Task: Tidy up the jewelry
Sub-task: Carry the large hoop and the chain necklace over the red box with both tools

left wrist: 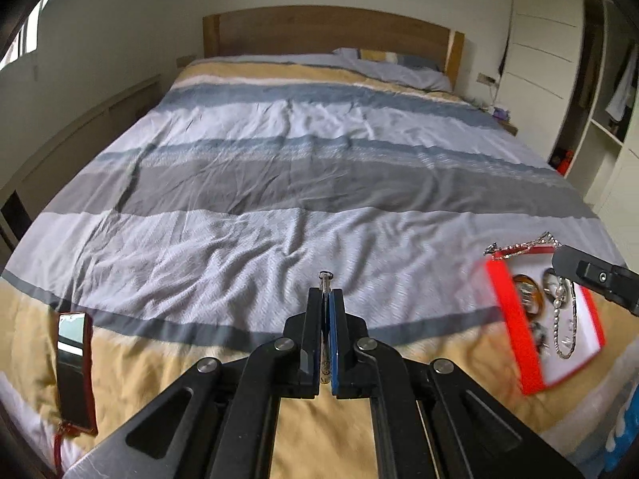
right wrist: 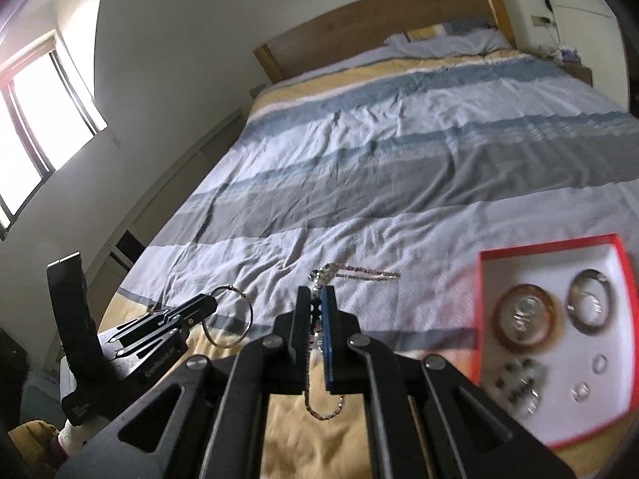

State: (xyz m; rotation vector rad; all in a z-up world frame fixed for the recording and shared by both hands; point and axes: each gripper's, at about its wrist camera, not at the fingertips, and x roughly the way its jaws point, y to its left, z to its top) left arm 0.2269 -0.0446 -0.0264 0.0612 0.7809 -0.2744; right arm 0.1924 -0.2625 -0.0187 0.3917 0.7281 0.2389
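The left gripper (left wrist: 328,299) was closed on a thin hoop ring (right wrist: 228,316). From its own camera only the edge of the ring showed between the pads, with a small clasp standing out past the fingertips. From the right wrist camera the whole hoop hung below the left fingers, above the yellow band of the bedspread (left wrist: 279,183).

The right gripper (right wrist: 316,303) was closed on a silver chain (right wrist: 361,272). One part of the chain stretched out past the fingertips, and a loop of it hung down between the fingers toward the camera. In the left wrist view the chain trailed from the right fingers over the far edge of the red box (right wrist: 623,363).

The red box lay on the bedspread, near the foot of the bed, to the right of both grippers. On its white inside were an amber bangle (right wrist: 526,321), a darker bangle (right wrist: 591,302), two small rings (right wrist: 590,377) and a beaded piece (right wrist: 519,385) that was too blurred to tell more.

A phone in a red case (left wrist: 75,371) lay on the bedspread far from the box, to the left of the left gripper. The wooden headboard (left wrist: 327,30) stood at the far end of the bed.
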